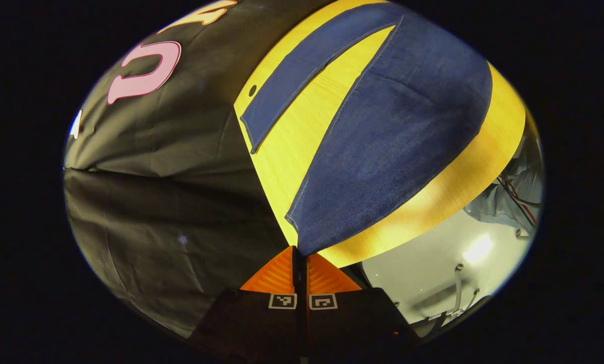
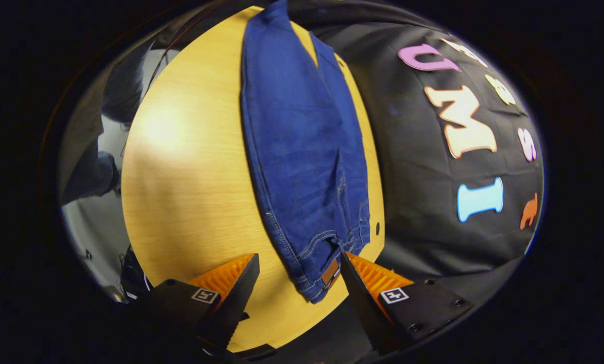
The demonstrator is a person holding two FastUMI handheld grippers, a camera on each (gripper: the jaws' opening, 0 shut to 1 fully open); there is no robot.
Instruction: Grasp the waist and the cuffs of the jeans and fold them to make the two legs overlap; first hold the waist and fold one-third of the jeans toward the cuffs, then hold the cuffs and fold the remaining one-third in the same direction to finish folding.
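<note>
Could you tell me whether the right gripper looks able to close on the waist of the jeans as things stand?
Probably yes. The right gripper stands open, and the waist of the jeans lies between its fingers on the table, with nothing over it.

Dark blue denim jeans (image 2: 302,167) are seen in the right gripper view, stitched along the seams in a lighter thread, with faded lighter streaks across the thigh area and a small brown patch at the waistband. In the left gripper view the same denim (image 1: 393,146) is rendered a deeper, even navy, edged by pale stitching. A yellow wood-grain worktop (image 2: 190,202) is marked with fine parallel lines and a small dark dot near its edge. A pale grey floor (image 1: 433,268) is lit beyond it.
</note>
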